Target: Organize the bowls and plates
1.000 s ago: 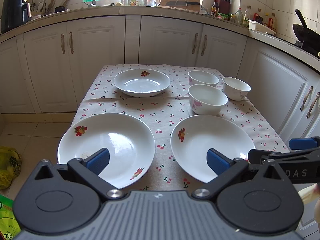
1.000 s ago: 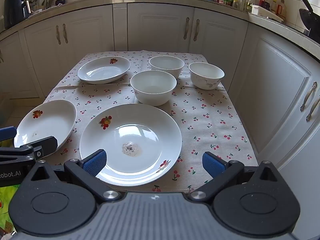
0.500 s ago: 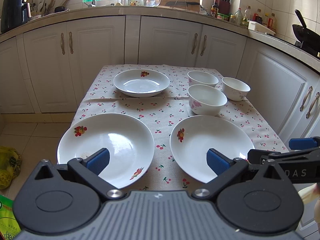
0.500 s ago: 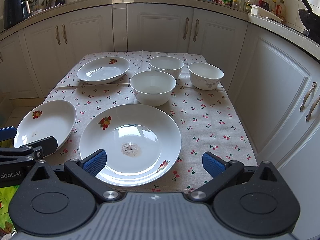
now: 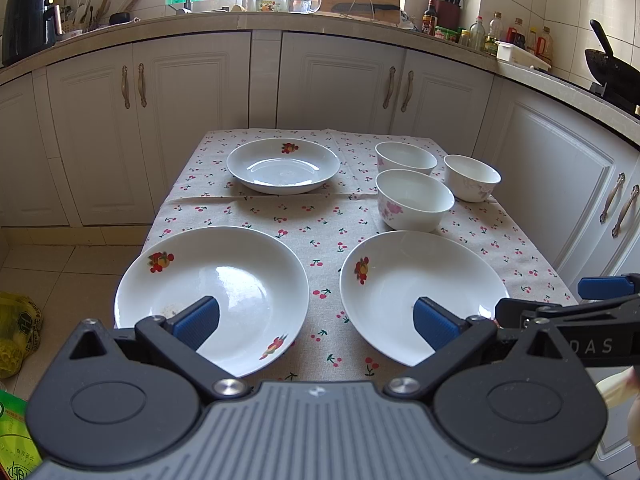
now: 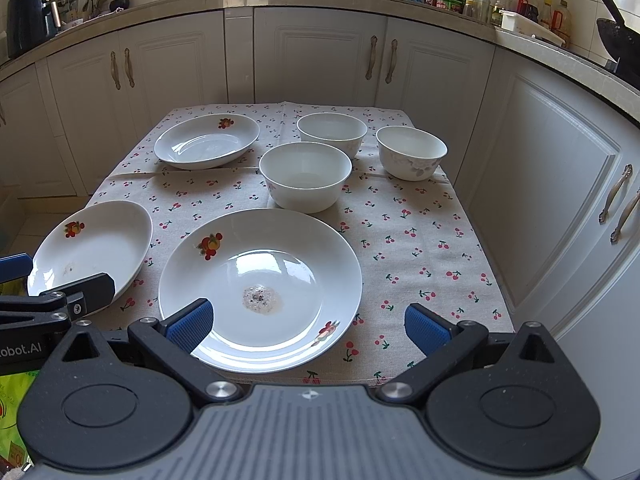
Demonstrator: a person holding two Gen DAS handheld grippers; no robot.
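Observation:
Three white plates with fruit prints lie on the cherry-print tablecloth [image 5: 320,216]: near left [image 5: 224,280], near right [image 5: 416,284], far left [image 5: 283,165]. Three white bowls stand at the far right: front [image 5: 414,199], back [image 5: 405,158], right [image 5: 472,177]. My left gripper [image 5: 316,322] is open and empty above the table's near edge, between the two near plates. My right gripper [image 6: 308,326] is open and empty over the near right plate [image 6: 260,280], which has a food smear. The bowls also show in the right wrist view: front [image 6: 306,176], back [image 6: 332,134], right [image 6: 411,153].
White kitchen cabinets [image 5: 340,80] stand behind and to the right of the table. The counter holds bottles, a knife block, a wok [image 5: 610,68] and an air fryer [image 5: 28,20]. A yellow bag [image 5: 16,328] lies on the floor at left.

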